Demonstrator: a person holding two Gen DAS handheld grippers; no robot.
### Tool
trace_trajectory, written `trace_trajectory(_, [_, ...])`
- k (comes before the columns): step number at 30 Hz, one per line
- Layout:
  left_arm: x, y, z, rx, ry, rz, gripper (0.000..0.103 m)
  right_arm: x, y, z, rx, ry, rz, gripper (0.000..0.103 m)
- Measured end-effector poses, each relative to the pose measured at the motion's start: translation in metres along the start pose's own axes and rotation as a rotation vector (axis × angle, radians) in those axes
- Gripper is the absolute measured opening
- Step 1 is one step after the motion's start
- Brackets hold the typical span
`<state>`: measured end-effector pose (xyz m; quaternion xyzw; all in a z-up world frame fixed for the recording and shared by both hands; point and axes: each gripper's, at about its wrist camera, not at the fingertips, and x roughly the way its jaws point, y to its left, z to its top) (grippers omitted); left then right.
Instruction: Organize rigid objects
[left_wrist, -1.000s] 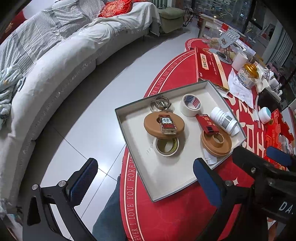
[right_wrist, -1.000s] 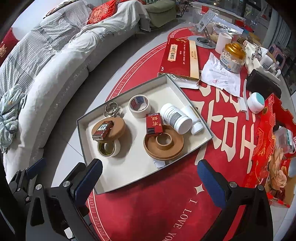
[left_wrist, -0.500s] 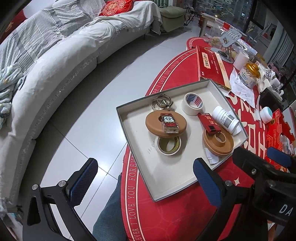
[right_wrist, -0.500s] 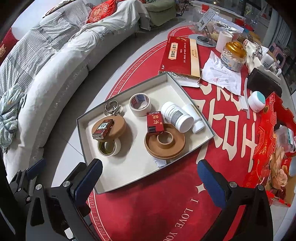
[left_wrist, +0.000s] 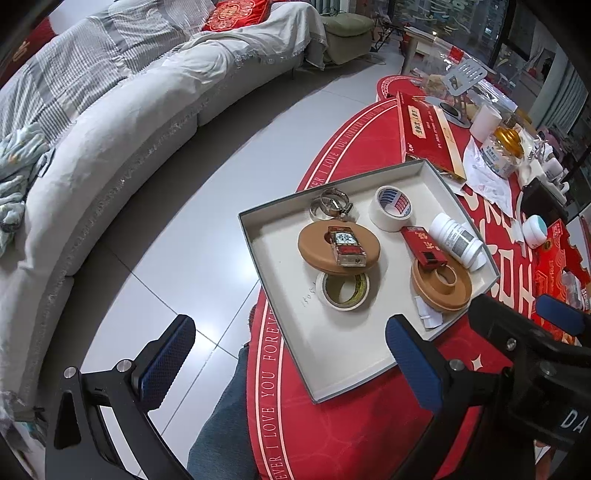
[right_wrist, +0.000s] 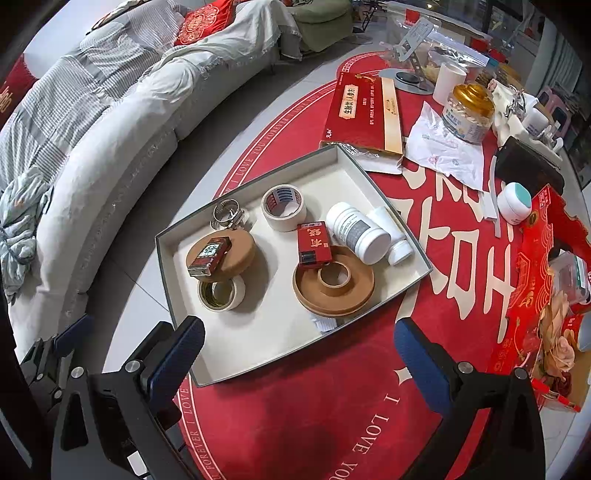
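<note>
A grey shallow box tray (left_wrist: 332, 354) (right_wrist: 258, 354) lies on the red round table. In it are a brown disc (right_wrist: 240, 247) with a small red pack (right_wrist: 209, 256) on top, a brown ring spool (right_wrist: 334, 286), a red cigarette pack (right_wrist: 314, 243), a white tape roll (right_wrist: 283, 207), a yellowish tape roll (right_wrist: 221, 293), metal hose clamps (right_wrist: 227, 214) and a white pill bottle (right_wrist: 357, 232). My left gripper (left_wrist: 291, 360) hangs open over the tray's near corner, holding nothing. My right gripper (right_wrist: 299, 356) is open above the tray's near edge.
Beyond the tray lie a long red gift box (right_wrist: 364, 112), a gold-lidded jar (right_wrist: 468, 110), a white paper sheet (right_wrist: 447, 151), a small white-and-teal jar (right_wrist: 514, 203) and a red decorated box (right_wrist: 546, 295). A grey sofa (left_wrist: 110, 122) curves at left across tiled floor. A person's leg (left_wrist: 221, 424) shows below.
Both views shifted only slightly; the tray sits a touch further right in the left wrist view. Nothing in the tray moved and both grippers stayed open.
</note>
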<state>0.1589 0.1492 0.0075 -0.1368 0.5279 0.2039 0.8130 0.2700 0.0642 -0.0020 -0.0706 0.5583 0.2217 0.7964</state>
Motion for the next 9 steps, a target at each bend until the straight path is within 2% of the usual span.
trace_trajectory(5, [0.0019,0.0047,0.0013,-0.007,-0.002,0.011,0.103,0.0005,0.0044,0.0,-0.006,-0.001,0.001,0.103])
trace_trajectory(9, [-0.001,0.0053,0.0005,0.014,-0.044,0.018,0.103,0.0012,0.0059,0.0001,-0.005,-0.001,0.0,0.103])
